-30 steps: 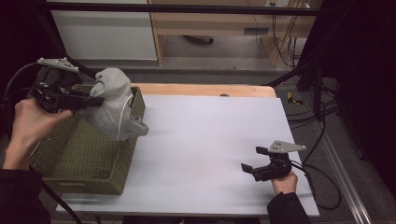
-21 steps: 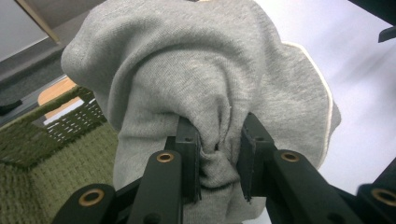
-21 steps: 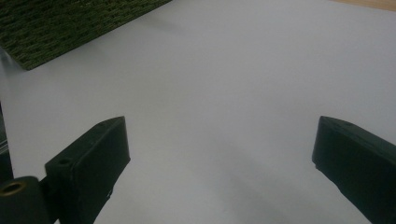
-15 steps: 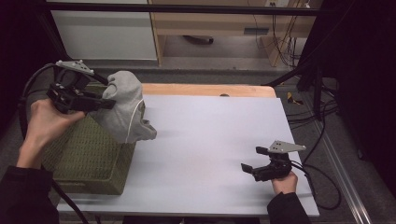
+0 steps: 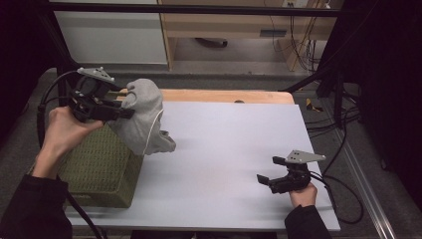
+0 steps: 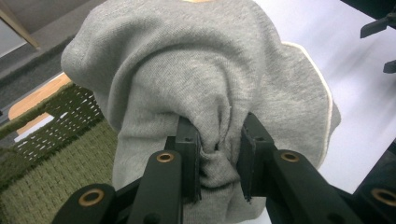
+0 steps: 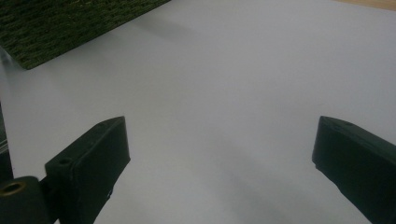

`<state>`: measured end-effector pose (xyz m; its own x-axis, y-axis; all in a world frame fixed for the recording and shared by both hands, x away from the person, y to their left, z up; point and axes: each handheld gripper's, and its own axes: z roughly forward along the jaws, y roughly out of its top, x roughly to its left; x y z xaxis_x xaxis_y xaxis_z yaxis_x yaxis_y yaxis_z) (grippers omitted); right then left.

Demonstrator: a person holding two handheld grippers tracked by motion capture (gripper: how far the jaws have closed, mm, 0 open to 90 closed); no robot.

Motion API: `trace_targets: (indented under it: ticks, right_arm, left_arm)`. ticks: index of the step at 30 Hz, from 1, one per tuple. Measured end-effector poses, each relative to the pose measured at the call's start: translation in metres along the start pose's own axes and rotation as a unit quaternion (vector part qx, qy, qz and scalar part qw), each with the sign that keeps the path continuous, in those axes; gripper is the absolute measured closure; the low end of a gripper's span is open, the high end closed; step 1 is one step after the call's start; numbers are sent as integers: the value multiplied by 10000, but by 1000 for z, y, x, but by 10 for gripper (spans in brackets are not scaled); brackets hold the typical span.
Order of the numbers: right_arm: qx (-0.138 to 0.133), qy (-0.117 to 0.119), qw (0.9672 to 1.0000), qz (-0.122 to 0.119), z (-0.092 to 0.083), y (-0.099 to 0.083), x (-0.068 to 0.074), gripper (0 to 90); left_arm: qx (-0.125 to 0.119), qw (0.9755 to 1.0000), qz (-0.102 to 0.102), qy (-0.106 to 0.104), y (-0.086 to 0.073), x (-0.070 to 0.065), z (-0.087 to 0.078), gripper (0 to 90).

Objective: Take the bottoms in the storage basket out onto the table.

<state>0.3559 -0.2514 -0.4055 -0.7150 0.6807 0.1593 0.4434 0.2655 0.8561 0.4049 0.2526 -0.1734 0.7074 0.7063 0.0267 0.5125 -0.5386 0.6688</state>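
Note:
A grey sweatshirt-like garment [image 5: 144, 117] with a pale trim hangs bunched from my left gripper [image 5: 127, 113], above the right edge of an olive woven basket [image 5: 97, 164]; its lower end droops to the white table [image 5: 229, 149]. In the left gripper view the jaws pinch a fold of the grey garment [image 6: 205, 79], left gripper [image 6: 219, 156] shut on it. My right gripper [image 5: 268, 170] rests low at the table's right front, jaws wide apart with nothing between them; the right gripper view [image 7: 219, 172] shows bare table between the two black jaws.
The basket [image 7: 70, 23] stands at the table's left side. A wooden strip [image 5: 224, 95] runs along the table's far edge. Cables [image 5: 333, 184] trail off the right side, and dark frame bars [image 5: 64, 59] rise at the back left.
My left gripper has carried the grey garment rightward from over the basket toward the table, and the garment's lower end now trails onto the white surface. The right gripper has stayed put.

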Motion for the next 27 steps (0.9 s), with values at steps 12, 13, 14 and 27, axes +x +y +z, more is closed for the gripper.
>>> trace_targets:
  ticks: [12,13,14,27]
  right_arm:
    - [-4,-1,10000,-9,0,0,0,46]
    - [-4,-1,10000,-9,0,0,0,46]
    - [-4,1,10000,-11,0,0,0,46]
    - [-2,2,10000,-13,0,0,0,46]
  left_arm:
    - [46,9997,162,-168,8,-14,15,728]
    - [58,9997,184,-181,9,-15,17,728]
    - [65,9996,196,-200,9,-16,18,728]
    - [149,9988,280,-363,11,-27,37,728]
